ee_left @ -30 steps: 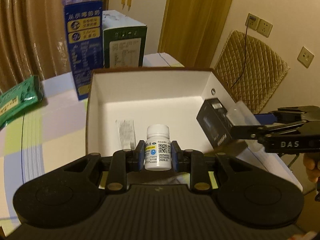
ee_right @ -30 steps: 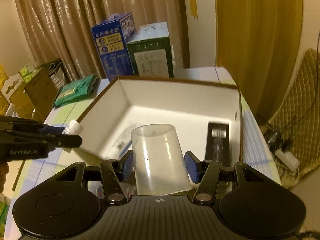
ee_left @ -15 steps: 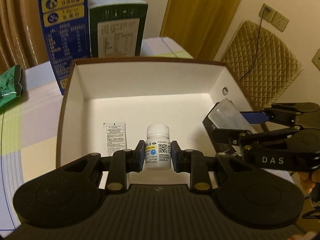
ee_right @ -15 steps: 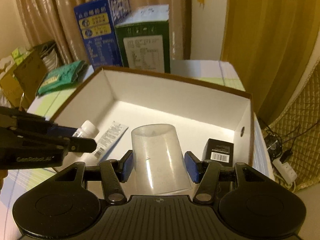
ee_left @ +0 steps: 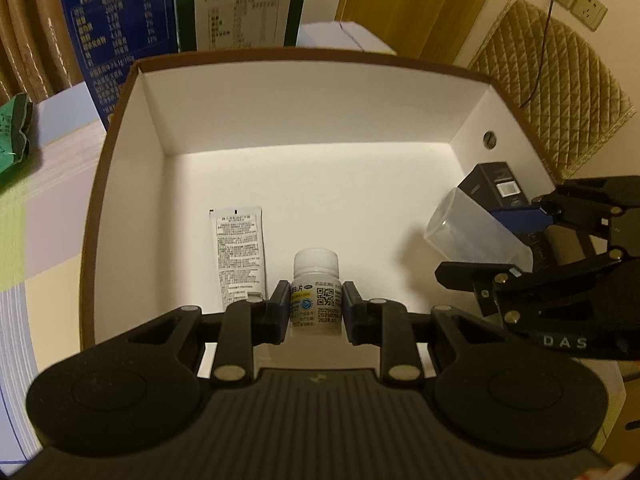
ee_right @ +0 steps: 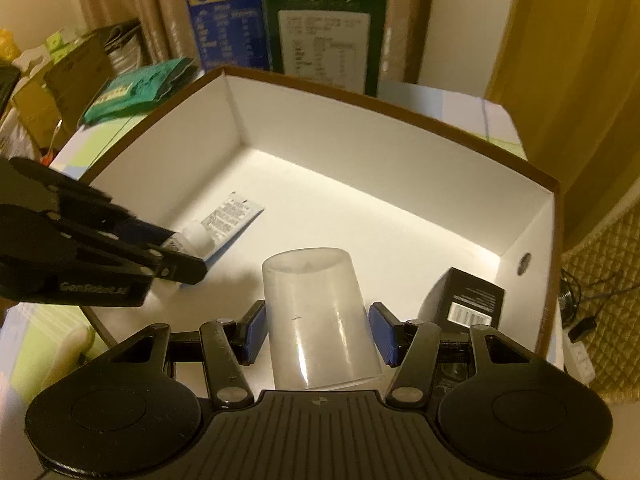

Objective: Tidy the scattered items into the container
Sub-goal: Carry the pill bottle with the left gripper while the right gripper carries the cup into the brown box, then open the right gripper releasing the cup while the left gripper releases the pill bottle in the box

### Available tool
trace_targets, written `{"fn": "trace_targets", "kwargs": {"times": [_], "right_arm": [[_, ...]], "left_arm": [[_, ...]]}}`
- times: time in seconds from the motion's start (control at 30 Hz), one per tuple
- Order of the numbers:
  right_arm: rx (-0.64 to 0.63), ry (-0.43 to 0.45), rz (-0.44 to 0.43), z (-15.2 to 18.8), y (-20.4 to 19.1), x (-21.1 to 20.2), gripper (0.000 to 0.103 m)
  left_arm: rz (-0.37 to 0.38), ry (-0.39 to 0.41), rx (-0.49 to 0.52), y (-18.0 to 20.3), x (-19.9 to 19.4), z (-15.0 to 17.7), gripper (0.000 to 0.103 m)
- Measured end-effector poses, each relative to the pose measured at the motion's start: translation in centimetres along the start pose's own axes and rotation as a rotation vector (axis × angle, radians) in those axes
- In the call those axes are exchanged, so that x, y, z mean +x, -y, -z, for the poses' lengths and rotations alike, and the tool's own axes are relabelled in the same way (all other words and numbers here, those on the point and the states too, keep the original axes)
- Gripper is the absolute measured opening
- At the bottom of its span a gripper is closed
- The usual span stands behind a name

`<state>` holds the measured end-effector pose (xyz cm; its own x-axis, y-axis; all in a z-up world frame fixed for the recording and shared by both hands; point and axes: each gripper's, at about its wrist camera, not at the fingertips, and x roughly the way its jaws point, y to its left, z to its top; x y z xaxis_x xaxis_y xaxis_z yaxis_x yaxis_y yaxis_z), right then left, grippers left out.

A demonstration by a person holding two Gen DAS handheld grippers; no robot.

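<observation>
My left gripper [ee_left: 316, 306] is shut on a white pill bottle [ee_left: 316, 288] and holds it over the near part of the open box [ee_left: 304, 92], white inside with a brown rim. My right gripper [ee_right: 318, 330] is shut on a clear plastic cup [ee_right: 316, 312], held inside the box at its right. In the left wrist view the cup [ee_left: 472, 236] and right gripper [ee_left: 520, 240] show at the right. In the right wrist view the left gripper [ee_right: 176, 258] and the bottle [ee_right: 192, 238] show at the left. A white tube [ee_left: 239, 254] and a black carton [ee_right: 472, 300] lie in the box.
A blue carton [ee_left: 116, 20] and a green carton [ee_left: 240, 4] stand behind the box. A green packet [ee_right: 136, 92] lies on the table to the left. A quilted chair back [ee_left: 560, 92] is at the right.
Both grippers have moved forward and down over the box with their loads. The bottle and cup now hang inside the box walls.
</observation>
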<state>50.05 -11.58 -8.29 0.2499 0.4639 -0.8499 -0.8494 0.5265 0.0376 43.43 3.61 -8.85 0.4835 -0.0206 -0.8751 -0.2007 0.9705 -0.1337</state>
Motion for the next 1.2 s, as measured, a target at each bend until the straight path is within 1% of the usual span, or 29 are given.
{"fn": "trace_targets", "kwargs": {"times": [0.23,0.53,0.87,1.03,1.2], "right_arm": [[-0.026,-0.032,0.001,-0.6,0.1,1.1,0.052],[-0.05,-0.074,-0.011,-0.5,0.8,1.8,0.052],[-0.071,-0.091,-0.022,-0.4,1.0,2.2,0.052],[-0.078,-0.104,-0.026,-0.3,0.9,2.4,0.052],[-0.078,-0.109,-0.025,-0.2,0.9,2.6,0.052]], "left_arm": [[-0.02,-0.05,0.032,0.5,1.5,-0.7,0.022],[-0.013,-0.09,0.05,0.8,3.0,-0.9,0.022],[-0.009,-0.149,0.054,0.9,4.4,-0.8,0.022],[-0.013,-0.147,0.051,0.7,4.2,-0.8,0.023],[-0.027,-0.147,0.049,0.5,4.2,-0.7,0.029]]}}
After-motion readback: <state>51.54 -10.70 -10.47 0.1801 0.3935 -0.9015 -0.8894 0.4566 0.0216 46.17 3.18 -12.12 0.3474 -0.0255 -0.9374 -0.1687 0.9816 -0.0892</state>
